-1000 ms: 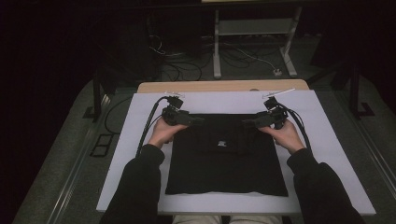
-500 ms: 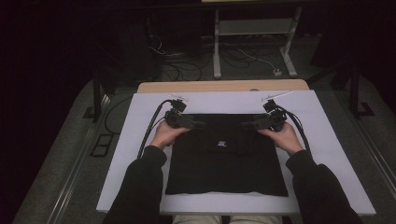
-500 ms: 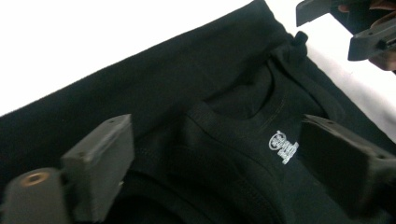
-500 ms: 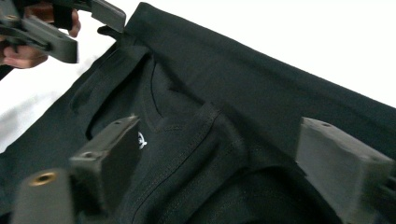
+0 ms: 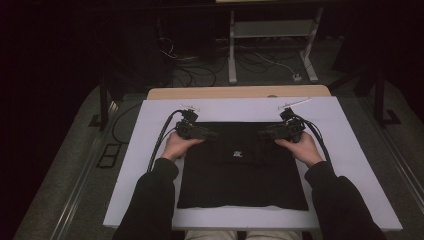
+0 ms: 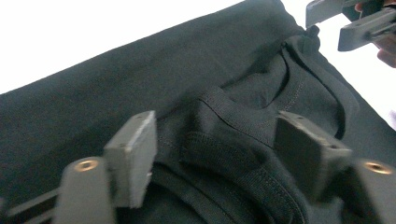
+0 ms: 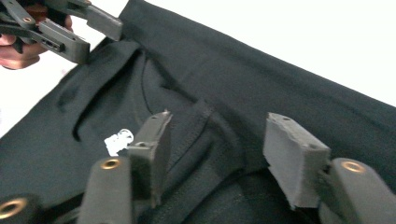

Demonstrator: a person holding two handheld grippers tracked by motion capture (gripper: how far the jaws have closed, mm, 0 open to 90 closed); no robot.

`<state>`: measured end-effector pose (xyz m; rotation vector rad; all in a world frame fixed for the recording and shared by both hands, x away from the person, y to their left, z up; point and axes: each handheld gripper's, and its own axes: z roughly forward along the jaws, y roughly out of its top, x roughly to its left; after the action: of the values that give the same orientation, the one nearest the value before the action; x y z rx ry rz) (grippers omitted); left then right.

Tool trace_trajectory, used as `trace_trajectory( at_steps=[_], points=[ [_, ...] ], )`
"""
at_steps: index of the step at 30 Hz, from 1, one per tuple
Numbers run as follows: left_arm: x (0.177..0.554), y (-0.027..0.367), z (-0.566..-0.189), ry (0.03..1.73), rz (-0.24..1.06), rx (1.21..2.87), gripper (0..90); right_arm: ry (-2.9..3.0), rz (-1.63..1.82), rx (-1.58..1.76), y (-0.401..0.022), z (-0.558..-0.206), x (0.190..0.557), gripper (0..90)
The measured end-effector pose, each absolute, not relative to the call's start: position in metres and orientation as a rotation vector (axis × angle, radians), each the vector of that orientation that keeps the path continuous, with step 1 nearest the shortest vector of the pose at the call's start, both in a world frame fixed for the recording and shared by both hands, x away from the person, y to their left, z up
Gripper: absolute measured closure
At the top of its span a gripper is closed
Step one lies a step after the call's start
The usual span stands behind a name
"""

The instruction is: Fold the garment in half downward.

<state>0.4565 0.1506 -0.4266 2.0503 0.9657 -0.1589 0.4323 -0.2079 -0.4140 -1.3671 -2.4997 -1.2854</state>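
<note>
A black garment (image 5: 240,175) lies folded flat on the white table (image 5: 350,150), with a small white logo (image 5: 238,154) near its middle. My left gripper (image 5: 212,135) rests at its far left corner and my right gripper (image 5: 262,134) at its far right corner, pointing toward each other. In the left gripper view the jaws (image 6: 217,158) straddle a raised fold of ribbed hem. In the right gripper view the jaws (image 7: 217,149) straddle a similar fold beside the logo (image 7: 117,140). Both pairs of jaws have just been closing, and a gap still shows between pads and cloth.
The white sheet covers a wooden tabletop (image 5: 240,92) whose far edge shows. Cables (image 5: 160,145) trail from the grippers over the left and right of the table. A metal stand (image 5: 270,45) and floor cables sit in the dark beyond.
Both grippers have settled slightly nearer me onto the garment's far edge. The garment lies as before.
</note>
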Motion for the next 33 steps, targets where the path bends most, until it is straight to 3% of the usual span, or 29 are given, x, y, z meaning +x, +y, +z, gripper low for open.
trace_trajectory(
  at_steps=[8, 12, 16, 19, 33],
  points=[
    [0.456, 0.144, -0.432, 0.984, -0.157, 2.074, 50.5, -2.542, -1.237, -1.395, -0.207, -0.421, 0.435, 55.1],
    [0.455, 0.142, -0.433, 0.966, -0.172, 2.11, 66.4, -2.56, -1.204, -1.41, -0.205, -0.425, 0.436, 62.4],
    [0.456, 0.145, -0.434, 0.961, -0.202, 2.119, 80.6, -2.605, -1.18, -1.384, -0.202, -0.426, 0.434, 78.8],
    [0.456, 0.148, -0.432, 0.977, -0.211, 2.103, 81.6, -2.622, -1.183, -1.348, -0.202, -0.425, 0.431, 84.4],
    [0.441, 0.16, -0.415, 0.939, -0.131, 2.001, 82.1, -2.506, -1.358, -1.317, -0.22, -0.406, 0.421, 85.6]
  ],
)
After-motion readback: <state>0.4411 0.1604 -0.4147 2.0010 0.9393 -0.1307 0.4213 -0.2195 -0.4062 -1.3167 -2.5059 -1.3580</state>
